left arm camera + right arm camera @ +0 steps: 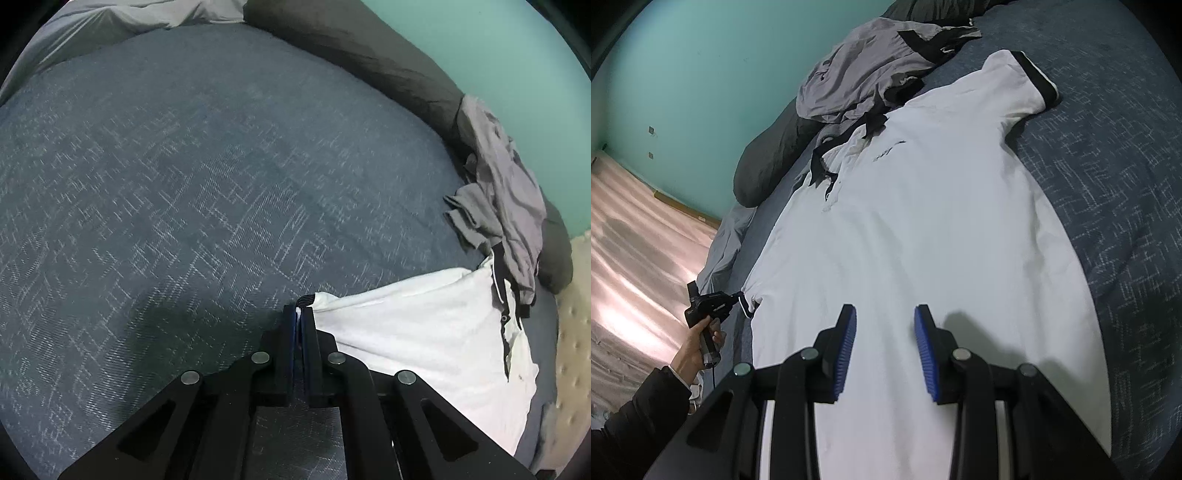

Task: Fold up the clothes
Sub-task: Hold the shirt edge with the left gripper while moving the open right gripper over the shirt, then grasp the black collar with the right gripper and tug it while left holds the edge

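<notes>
The left gripper (pixel 300 314) clamps the sleeve cuff (pixel 308 300) of a white shirt (pixel 923 229) (no fold made yet). The right gripper (pixel 885 321) hovers parted above the flat body; a grey garment (pixel 864 85) waits beyond.

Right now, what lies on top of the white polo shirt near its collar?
A crumpled grey garment overlaps the white polo shirt at the collar, hiding part of it; what is beneath cannot be seen.

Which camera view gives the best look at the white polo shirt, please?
The right wrist view: the white polo shirt lies spread flat across the blue bedspread, showing collar, placket and a black-trimmed sleeve. The left wrist view shows only part of the shirt, bunched, with its sleeve cuff pinched in the left tongs.
</notes>
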